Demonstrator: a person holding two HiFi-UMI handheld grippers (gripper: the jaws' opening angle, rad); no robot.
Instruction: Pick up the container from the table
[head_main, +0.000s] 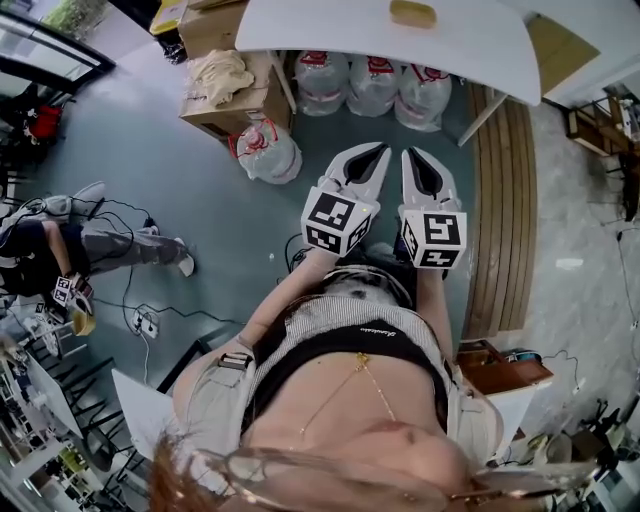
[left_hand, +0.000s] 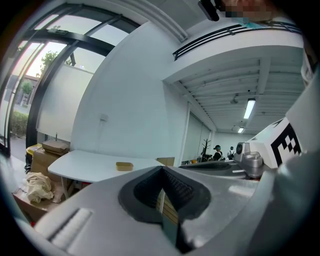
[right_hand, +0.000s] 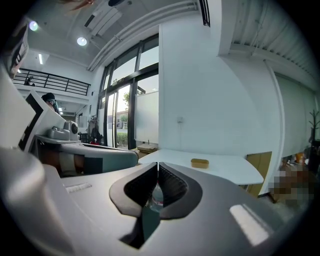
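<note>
Left tool (head_main: 372, 150) and right tool (head_main: 416, 153) sit side by side, drawn in close to my chest and aimed at the white counter (head_main: 320, 25). Each tool's jaws are pressed together on nothing. My tan container (head_main: 413, 13) lies toward the counter's far edge, well apart from both tools, with water jugs (head_main: 372, 85) under the counter.
</note>
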